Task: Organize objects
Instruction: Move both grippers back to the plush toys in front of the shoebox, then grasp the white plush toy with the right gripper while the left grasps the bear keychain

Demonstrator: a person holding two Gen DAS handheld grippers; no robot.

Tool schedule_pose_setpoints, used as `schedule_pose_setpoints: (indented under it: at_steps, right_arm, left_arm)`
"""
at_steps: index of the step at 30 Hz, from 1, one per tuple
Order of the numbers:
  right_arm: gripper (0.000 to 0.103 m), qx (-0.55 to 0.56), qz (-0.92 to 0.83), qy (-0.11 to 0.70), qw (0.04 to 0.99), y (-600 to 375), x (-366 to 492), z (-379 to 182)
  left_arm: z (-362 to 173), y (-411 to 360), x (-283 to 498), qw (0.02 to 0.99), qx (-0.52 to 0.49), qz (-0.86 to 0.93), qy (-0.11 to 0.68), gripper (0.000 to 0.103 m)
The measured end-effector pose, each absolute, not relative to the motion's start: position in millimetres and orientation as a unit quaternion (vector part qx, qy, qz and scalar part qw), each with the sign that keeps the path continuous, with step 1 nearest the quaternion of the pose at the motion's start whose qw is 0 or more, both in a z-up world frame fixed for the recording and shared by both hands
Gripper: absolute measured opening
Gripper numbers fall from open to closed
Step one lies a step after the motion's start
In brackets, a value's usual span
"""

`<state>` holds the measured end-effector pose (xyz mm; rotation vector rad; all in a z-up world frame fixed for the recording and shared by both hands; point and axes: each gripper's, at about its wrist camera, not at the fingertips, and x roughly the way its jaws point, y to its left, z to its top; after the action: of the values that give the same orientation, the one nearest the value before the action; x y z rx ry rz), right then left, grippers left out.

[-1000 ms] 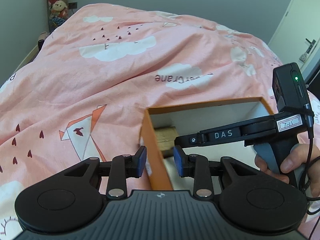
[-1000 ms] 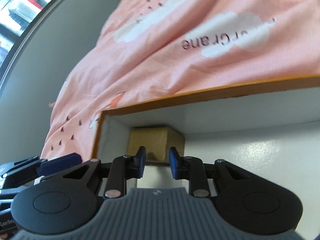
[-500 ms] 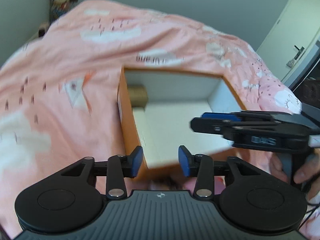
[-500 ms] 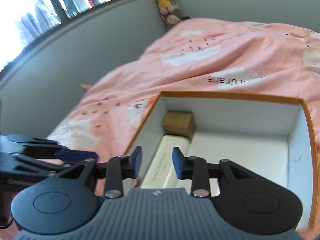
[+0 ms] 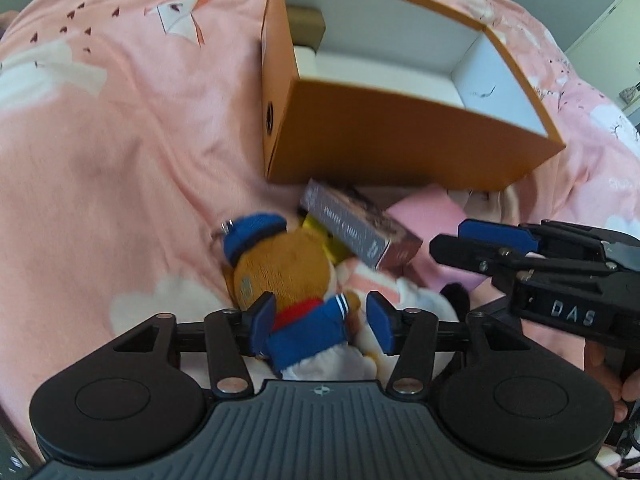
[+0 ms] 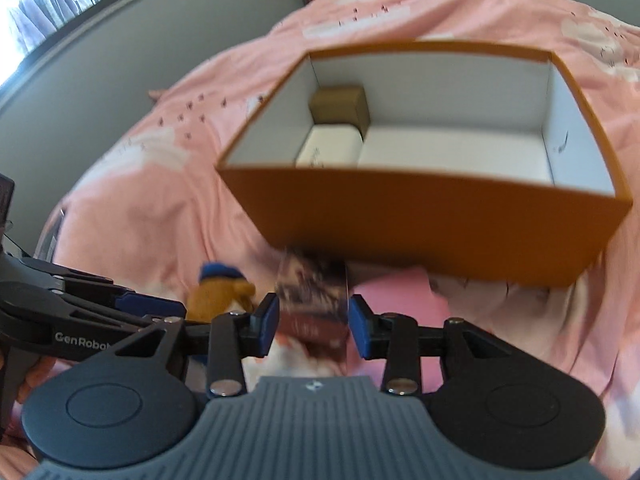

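Both pairs of jaws are opening and grip nothing: our left gripper (image 5: 318, 322) straddles the brown plush bear in blue cap and sailor jacket (image 5: 288, 280), our right gripper (image 6: 313, 326) frames the dark rectangular photo-card box (image 6: 314, 304). Only the left wrist view shows the lettering on that box's side and a yellow item beneath it. We count one orange cardboard box with white lining (image 6: 420, 216) on the pink cloud-print duvet (image 5: 120, 128), holding two items: one small brown carton (image 6: 340, 106) and one white packet (image 6: 330, 146).
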<state>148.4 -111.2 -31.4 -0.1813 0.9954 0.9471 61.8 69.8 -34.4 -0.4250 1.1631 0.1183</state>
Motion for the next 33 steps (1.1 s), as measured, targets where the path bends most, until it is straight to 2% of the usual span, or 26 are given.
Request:
schedule_pose_setpoints:
  at_steps: [6, 15, 17, 19, 27, 33]
  right_arm:
    - [0.042, -0.1, 0.444, 0.48, 0.75, -111, 140, -46]
    - [0.053, -0.132, 0.46, 0.498, 0.723, -111, 137, -54]
    - [0.056, -0.144, 0.469, 0.502, 0.712, -111, 137, -56]
    - [0.058, -0.149, 0.48, 0.509, 0.699, -111, 138, -57]
    - [0.065, -0.188, 0.519, 0.521, 0.651, -92, 141, -65]
    - [0.068, -0.19, 0.531, 0.551, 0.616, -77, 145, -81]
  left_arm:
    - [-48, 58, 65, 0.817, -0.162, 0.072, 0.549, 0.071]
    - [-58, 59, 68, 0.814, -0.148, 0.069, 0.557, 0.078]
    - [-59, 58, 67, 0.814, -0.141, 0.064, 0.56, 0.077]
    - [-60, 55, 66, 0.811, -0.117, 0.056, 0.571, 0.065]
    - [-53, 61, 52, 0.809, -0.118, 0.052, 0.574, 0.055]
    - [-53, 65, 52, 0.811, -0.131, 0.052, 0.568, 0.054]
